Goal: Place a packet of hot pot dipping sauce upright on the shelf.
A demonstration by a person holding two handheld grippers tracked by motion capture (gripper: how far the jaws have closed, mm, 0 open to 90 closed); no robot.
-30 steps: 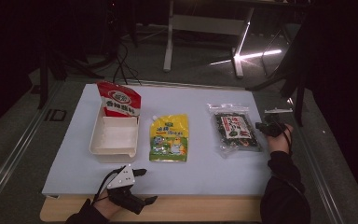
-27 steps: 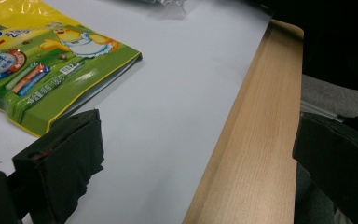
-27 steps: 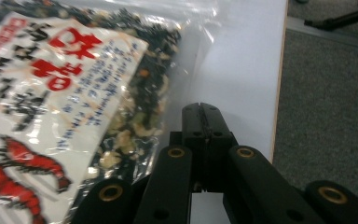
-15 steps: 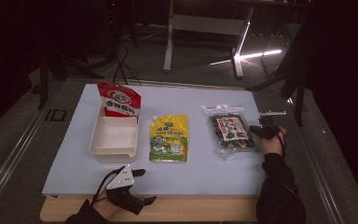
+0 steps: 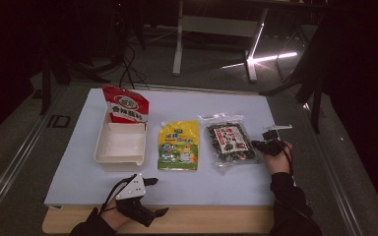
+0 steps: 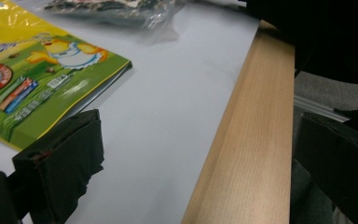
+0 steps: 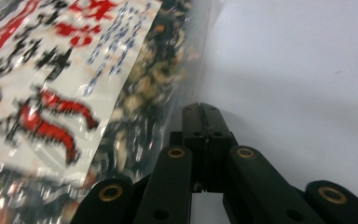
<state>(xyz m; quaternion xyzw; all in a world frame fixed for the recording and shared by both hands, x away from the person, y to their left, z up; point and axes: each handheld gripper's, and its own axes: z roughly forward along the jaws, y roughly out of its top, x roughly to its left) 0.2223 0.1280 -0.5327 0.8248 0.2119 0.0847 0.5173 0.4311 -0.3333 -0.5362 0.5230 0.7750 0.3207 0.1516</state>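
A clear bag of dark snack with a red-and-white label (image 5: 229,142) (image 7: 60,88) lies at the right of the white mat. My right gripper (image 5: 257,145) (image 7: 200,112) is shut, its tips against the bag's right edge with nothing between the jaws. A yellow-green pouch (image 5: 178,145) (image 6: 32,79) lies in the middle. A red packet (image 5: 126,105) stands at the far end of a white tray (image 5: 103,147). My left gripper (image 5: 158,196) (image 6: 196,186) rests open at the table's near edge, jaws pointing right, short of the pouch's corner.
The white mat (image 5: 216,182) covers the table; a wooden strip (image 6: 247,149) runs along the near edge. Metal rails border both sides, and stand legs and cables lie on the dark floor behind.
My right gripper has slid left, and the clear bag has shifted left with it, closer to the yellow-green pouch. The left gripper has stayed put.
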